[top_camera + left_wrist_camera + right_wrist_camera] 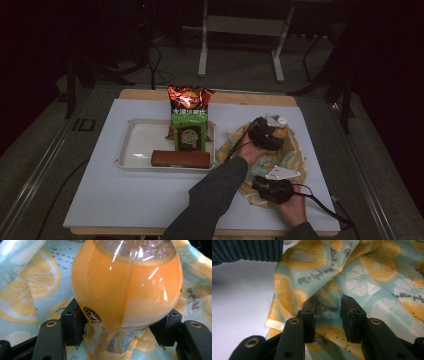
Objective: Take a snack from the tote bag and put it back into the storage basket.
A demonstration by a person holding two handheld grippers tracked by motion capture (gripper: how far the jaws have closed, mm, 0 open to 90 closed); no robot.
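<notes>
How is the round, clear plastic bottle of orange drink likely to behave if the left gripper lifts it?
The round clear plastic bottle of orange drink looks nearly full, so probably heavy for its size. Its glossy bulging wall may slip between the left gripper pads. Set down on the rumpled lemon-print cloth, it might tip or roll.

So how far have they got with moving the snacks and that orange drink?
Done, it seems: a chip bag, a green packet and a brown bar sit on the white tray. In hand: the left tongs are clamped on the orange bottle over the lemon-print cloth. The right tongs are slightly apart over a fold of the cloth. Probably left: taking the bottle to the tray.
</notes>
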